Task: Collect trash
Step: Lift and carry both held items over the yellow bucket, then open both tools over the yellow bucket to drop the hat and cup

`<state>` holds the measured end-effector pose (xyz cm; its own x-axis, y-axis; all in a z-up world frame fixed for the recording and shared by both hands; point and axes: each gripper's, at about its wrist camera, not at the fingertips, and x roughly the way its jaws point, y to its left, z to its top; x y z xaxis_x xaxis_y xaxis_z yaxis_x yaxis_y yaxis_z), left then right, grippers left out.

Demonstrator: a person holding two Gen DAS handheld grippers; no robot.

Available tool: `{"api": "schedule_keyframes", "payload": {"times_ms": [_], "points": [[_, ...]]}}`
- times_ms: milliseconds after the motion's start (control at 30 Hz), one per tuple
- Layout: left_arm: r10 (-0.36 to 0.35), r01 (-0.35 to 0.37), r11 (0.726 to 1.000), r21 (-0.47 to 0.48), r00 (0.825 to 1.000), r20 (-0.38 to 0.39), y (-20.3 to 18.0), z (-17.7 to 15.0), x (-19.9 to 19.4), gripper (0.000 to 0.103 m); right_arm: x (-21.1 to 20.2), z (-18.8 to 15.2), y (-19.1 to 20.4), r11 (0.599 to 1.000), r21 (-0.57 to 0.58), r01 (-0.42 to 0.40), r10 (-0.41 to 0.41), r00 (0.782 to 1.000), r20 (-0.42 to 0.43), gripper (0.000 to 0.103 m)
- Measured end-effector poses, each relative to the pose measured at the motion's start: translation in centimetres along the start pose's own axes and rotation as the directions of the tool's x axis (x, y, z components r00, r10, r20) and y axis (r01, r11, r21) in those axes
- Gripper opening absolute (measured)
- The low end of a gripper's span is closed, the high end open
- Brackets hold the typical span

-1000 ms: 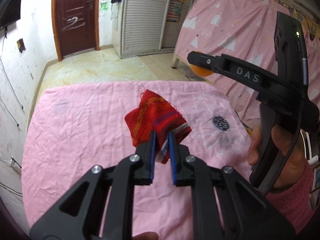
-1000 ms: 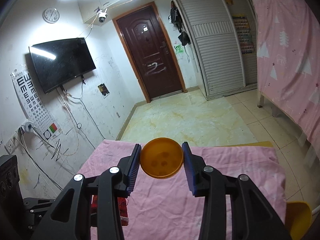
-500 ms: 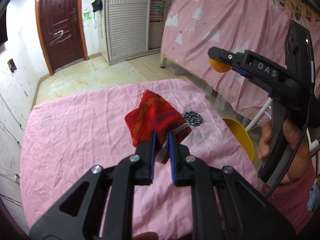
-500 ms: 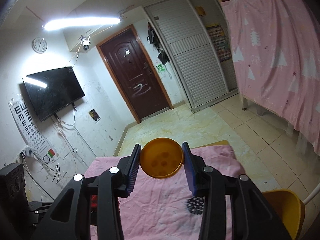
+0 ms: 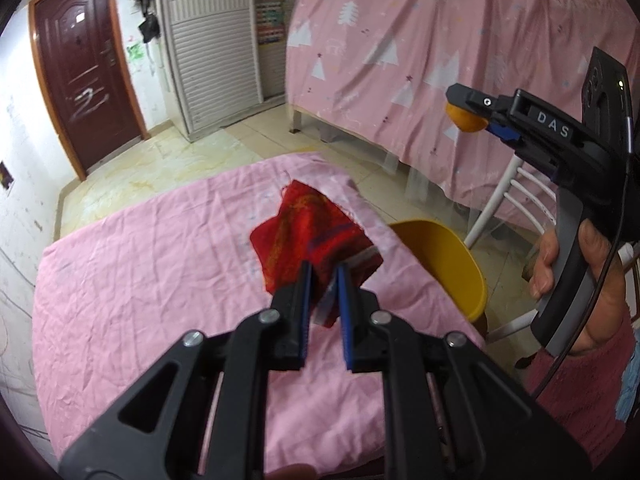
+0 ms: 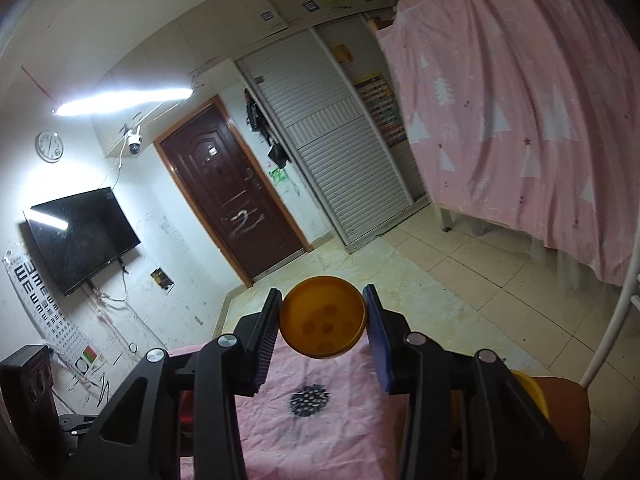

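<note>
My left gripper is shut on a crumpled red cloth scrap and carries it above the pink-covered table, near the table's right edge. A yellow bin stands on the floor just right of that edge. My right gripper is shut on a round orange cap, held high off the table; in the left wrist view the same right gripper and its orange cap sit at upper right, above and beyond the bin, held by a person's hand.
A white chair frame stands behind the bin. A pink curtain hangs at right, with a tiled floor, a slatted wardrobe and a brown door beyond. A dark patch marks the tablecloth.
Both grippers have swung right across the table with their loads. The yellow bin has come into view beside the red cloth, and the right gripper now faces the curtain side.
</note>
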<state>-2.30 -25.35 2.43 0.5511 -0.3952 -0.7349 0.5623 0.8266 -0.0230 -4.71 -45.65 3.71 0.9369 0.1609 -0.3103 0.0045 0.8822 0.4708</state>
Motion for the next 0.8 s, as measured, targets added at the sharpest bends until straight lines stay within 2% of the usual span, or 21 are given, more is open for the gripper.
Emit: {"api": "schedule_keyframes", "payload": {"times_ms": [200, 800], "points": [[-0.018, 0.019, 0.999, 0.049, 1.000, -0.015, -2.7, 0.7, 1.2, 0.011, -1.9, -0.3, -3.9, 0.998, 0.028, 0.059, -0.060, 0.998, 0.017, 0.035], [-0.032, 0.055, 0.977, 0.208, 0.993, -0.115, -11.3, 2.3, 7.2, 0.011, -4.2, -1.5, -11.8, 0.979, 0.136, 0.151, -0.158, 0.986, 0.045, 0.035]]}}
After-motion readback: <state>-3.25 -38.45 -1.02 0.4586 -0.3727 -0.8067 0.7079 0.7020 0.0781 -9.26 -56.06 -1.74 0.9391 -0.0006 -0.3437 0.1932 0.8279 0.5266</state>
